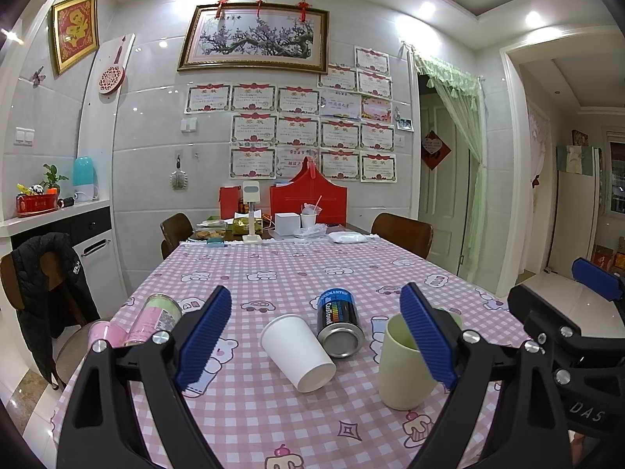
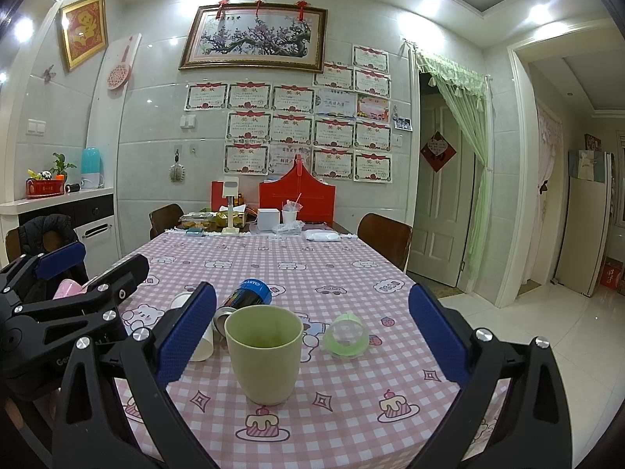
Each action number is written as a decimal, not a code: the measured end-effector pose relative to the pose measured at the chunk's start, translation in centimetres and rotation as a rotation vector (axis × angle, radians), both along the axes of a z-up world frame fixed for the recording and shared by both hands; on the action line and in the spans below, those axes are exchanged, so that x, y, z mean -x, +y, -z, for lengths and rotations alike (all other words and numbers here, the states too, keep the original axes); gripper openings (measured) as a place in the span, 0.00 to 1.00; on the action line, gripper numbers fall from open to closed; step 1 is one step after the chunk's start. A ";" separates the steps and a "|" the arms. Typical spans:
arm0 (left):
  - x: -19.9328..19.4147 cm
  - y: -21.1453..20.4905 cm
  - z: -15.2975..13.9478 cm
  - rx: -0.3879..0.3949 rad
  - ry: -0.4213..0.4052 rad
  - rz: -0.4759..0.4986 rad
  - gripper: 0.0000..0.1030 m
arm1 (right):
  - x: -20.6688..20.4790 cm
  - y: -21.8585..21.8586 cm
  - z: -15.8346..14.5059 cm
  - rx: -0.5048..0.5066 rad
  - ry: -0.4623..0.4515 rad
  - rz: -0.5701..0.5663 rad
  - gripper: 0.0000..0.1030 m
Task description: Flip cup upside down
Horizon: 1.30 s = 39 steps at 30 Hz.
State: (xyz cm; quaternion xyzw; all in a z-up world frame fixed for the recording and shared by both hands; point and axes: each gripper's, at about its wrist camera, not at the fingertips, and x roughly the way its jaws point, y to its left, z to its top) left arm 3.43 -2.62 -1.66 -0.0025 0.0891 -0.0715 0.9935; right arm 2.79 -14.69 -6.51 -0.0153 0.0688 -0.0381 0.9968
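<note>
Pale green cup (image 2: 263, 355) stands upright, mouth up, on the checked tablecloth (image 2: 343, 402), beside a toppled white paper cup (image 1: 297, 351) and battery-print can (image 1: 339, 326). Left gripper (image 1: 318, 336) and right gripper (image 2: 312, 336): both spread wide, holding nothing.

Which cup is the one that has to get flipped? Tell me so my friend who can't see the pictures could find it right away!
Look at the near end of the pink checked tablecloth, in front of the two open grippers. The pale green cup stands upright there, mouth up, nothing inside. Its neighbours all lie on their sides: the white paper cup, the blue-and-black can and the small clear green cup.
</note>
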 end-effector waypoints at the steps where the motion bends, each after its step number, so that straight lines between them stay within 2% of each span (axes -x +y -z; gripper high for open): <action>1: 0.0 0.0 0.0 -0.001 0.001 0.000 0.84 | 0.0 0.0 0.0 0.000 0.001 0.000 0.92; 39: -0.2 -0.3 0.5 -0.023 0.011 -0.011 0.84 | -0.8 -1.1 0.7 -0.001 0.023 0.005 0.92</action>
